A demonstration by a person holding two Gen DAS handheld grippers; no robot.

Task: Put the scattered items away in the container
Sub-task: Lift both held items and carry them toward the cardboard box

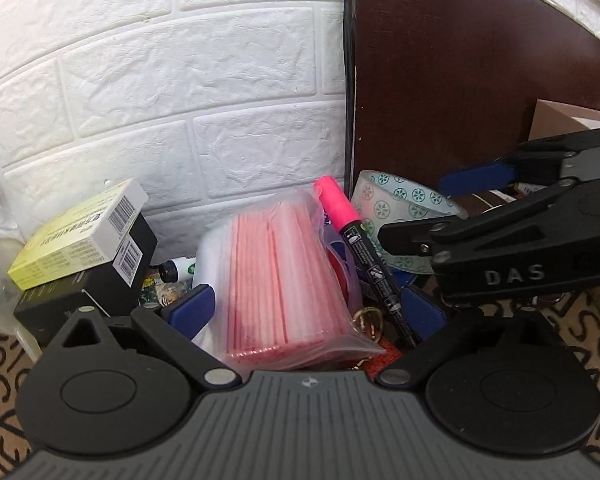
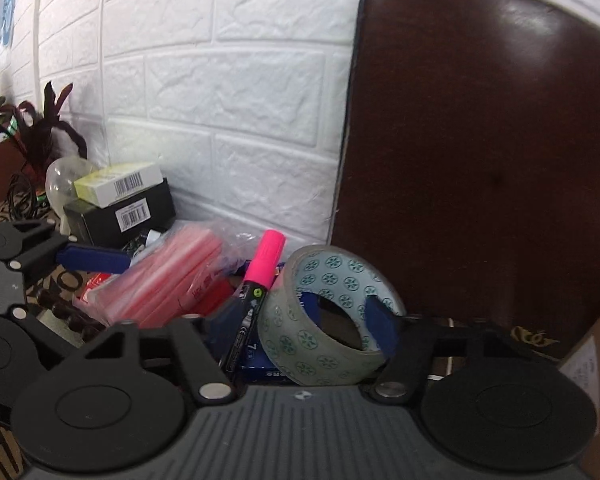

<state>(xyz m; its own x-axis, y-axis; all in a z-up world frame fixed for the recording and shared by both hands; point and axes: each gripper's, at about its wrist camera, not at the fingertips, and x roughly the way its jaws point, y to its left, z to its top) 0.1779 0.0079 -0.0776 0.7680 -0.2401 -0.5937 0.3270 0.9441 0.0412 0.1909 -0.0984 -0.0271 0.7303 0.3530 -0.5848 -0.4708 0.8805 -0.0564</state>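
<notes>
— How is the patterned clear tape roll held?

— Its wall is straddled by the right gripper, one blue pad inside the core; firm contact cannot be told. The left gripper is spread around the clear bag of pink straws.

— The risk?

— The roll could be dropped (thin wall), or the pink-capped black marker beside it dislodged.

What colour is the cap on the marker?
Bright pink; the marker cap shows best in the right wrist view.

Black left tool and right tool, blue pads, ribbed grey bodies, silver rivets, "DAS" lettering
</notes>
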